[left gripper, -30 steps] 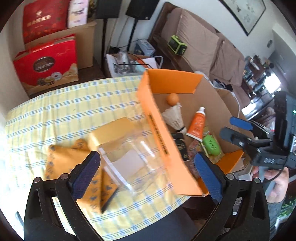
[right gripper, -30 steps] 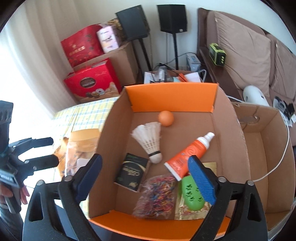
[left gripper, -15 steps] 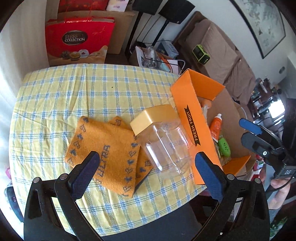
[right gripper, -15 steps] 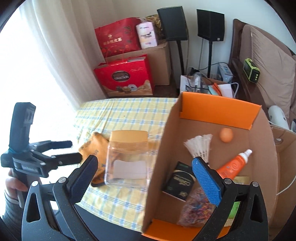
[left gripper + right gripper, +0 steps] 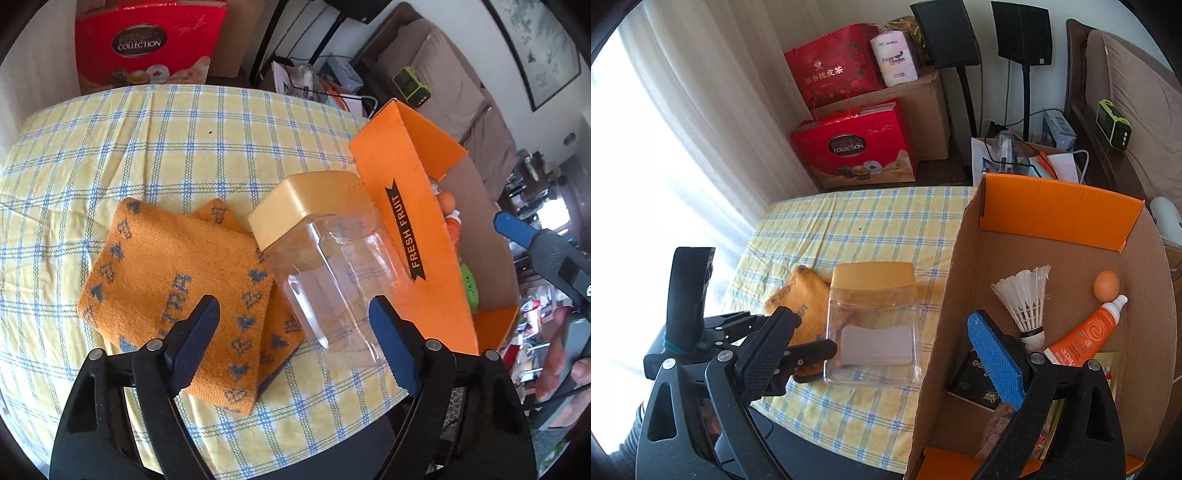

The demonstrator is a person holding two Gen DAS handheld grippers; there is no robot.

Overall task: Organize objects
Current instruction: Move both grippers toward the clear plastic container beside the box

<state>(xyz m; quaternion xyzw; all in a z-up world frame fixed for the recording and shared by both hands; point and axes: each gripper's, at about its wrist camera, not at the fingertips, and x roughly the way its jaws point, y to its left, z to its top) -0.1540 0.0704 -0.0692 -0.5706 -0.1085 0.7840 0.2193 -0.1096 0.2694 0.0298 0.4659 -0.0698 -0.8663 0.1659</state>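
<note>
A clear plastic jar with a tan lid (image 5: 325, 266) lies on its side on the checked tablecloth, against the orange cardboard box (image 5: 406, 221). An orange patterned cloth (image 5: 177, 280) lies to its left. My left gripper (image 5: 291, 339) is open and empty, just above the jar's base and the cloth edge. My right gripper (image 5: 882, 350) is open and empty, hovering over the box's left wall, with the jar (image 5: 873, 325) between its fingers in view. The box (image 5: 960, 258) holds a shuttlecock (image 5: 1028, 299), an orange ball (image 5: 1107, 283), an orange tube (image 5: 1086, 328) and other small items.
The table (image 5: 110, 147) has a yellow and blue checked cloth and ends near the bottom of both views. Red gift boxes (image 5: 855, 147), cardboard boxes and speaker stands stand beyond the far edge. A sofa (image 5: 454, 85) is to the right.
Both grippers have pulled back and swung left, away from the box. The jar and cloth now sit centred in the left wrist view. Nothing was taken hold of.
</note>
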